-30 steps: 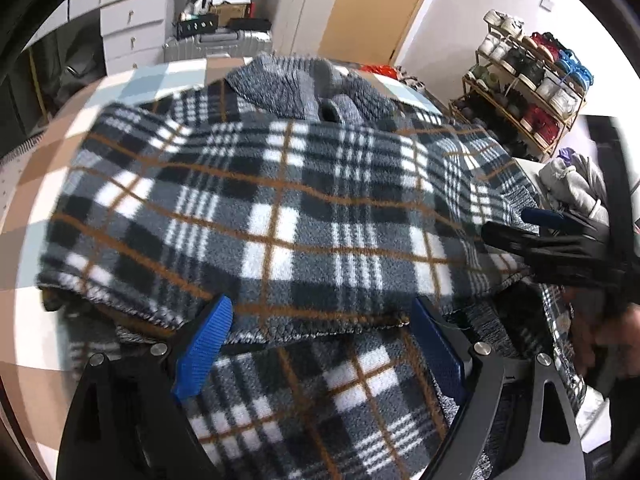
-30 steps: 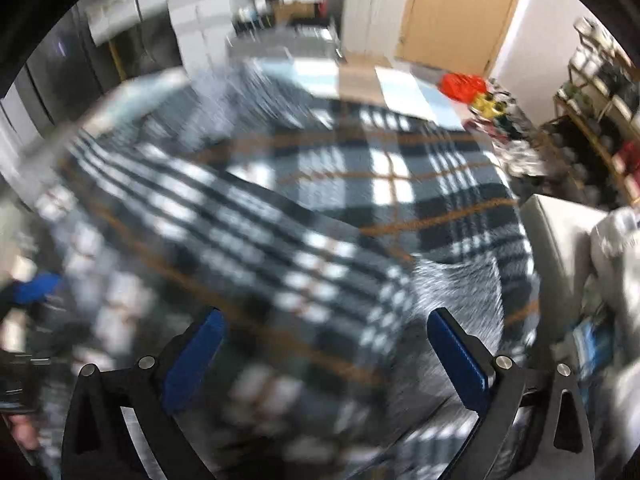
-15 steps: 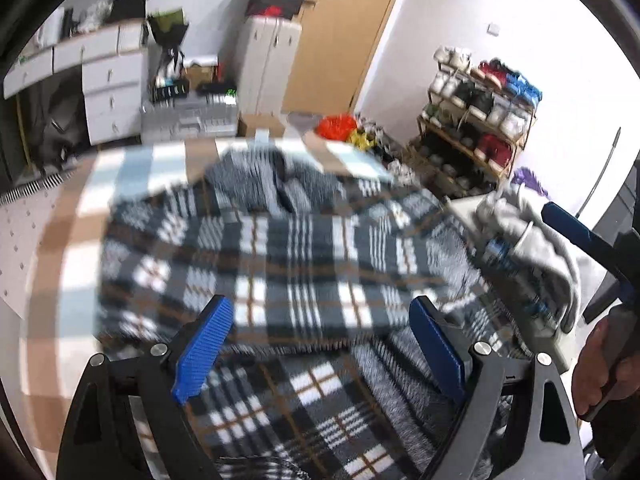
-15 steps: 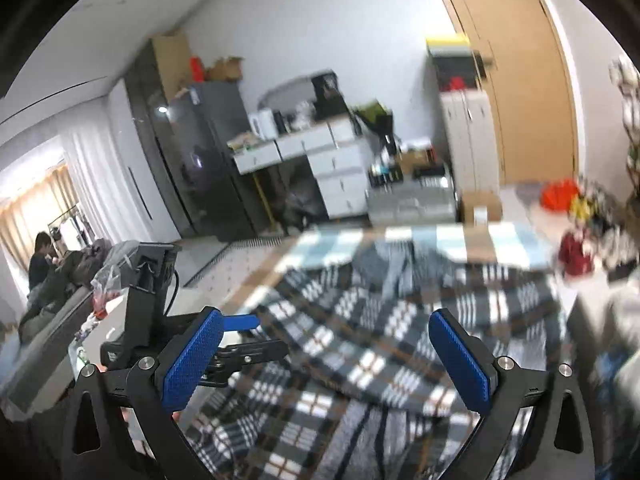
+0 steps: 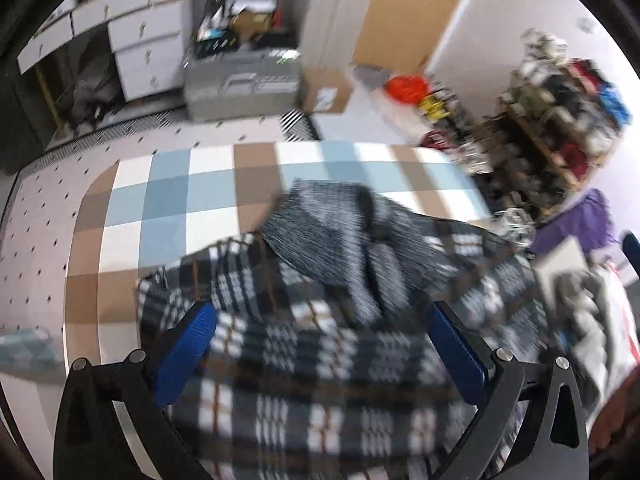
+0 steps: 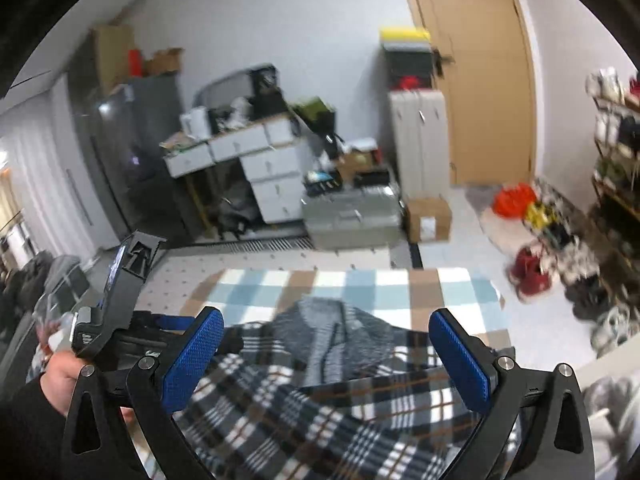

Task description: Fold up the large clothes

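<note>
the left claw (image 5: 320,344) is spread wide, its blue pads (image 5: 188,344) apart with nothing between them, held above the plaid garment (image 5: 320,360) without touching it. the right claw (image 6: 326,356) is likewise released, both blue pads (image 6: 460,360) wide apart and clear of the cloth. in the right wrist view the left claw (image 6: 168,322) shows at the left edge, gripped by the person's hand (image 6: 60,376). the plaid garment lies bunched on the counter (image 5: 168,200), which has a blue, white and brown checked cover; a grey knit part (image 5: 340,232) rests on its far side. the left view is blurred. beyond the counter stand a grey case (image 6: 352,216), a cardboard box (image 6: 430,218), white drawers (image 6: 276,184) and a shoe rack (image 5: 560,120) at the right
</note>
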Available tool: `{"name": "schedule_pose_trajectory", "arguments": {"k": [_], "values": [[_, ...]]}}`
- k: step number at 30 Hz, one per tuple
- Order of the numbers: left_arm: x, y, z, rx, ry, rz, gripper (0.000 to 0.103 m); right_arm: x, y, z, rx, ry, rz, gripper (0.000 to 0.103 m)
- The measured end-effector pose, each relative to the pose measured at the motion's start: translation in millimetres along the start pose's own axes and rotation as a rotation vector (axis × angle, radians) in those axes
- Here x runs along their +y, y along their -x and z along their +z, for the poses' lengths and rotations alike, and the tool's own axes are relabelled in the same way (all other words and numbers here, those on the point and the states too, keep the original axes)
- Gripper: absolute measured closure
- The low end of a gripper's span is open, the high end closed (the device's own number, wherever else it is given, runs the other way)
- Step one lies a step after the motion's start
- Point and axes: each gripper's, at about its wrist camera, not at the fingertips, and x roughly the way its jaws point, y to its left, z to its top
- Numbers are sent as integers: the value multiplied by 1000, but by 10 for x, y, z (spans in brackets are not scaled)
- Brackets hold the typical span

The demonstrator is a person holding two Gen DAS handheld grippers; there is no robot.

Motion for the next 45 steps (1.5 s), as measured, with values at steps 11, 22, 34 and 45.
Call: {"name": "schedule_pose_trajectory", "arguments": {"k": [11, 22, 34, 45], "values": [[371, -1163, 585, 111, 169, -58, 1, -542, -1196, -229, 181, 20, -33, 0], [316, -1299, 528, 175, 79, -100, 78, -768, -1497, -306, 236, -18, -65, 0], [231, -725, 289, 83, -90, -169, 90, -439, -1861, -173, 355, 115, -71, 0], [228, -726, 317, 77, -127, -218, 90, -332, -2537, -356, 505, 197, -165, 9]]}}
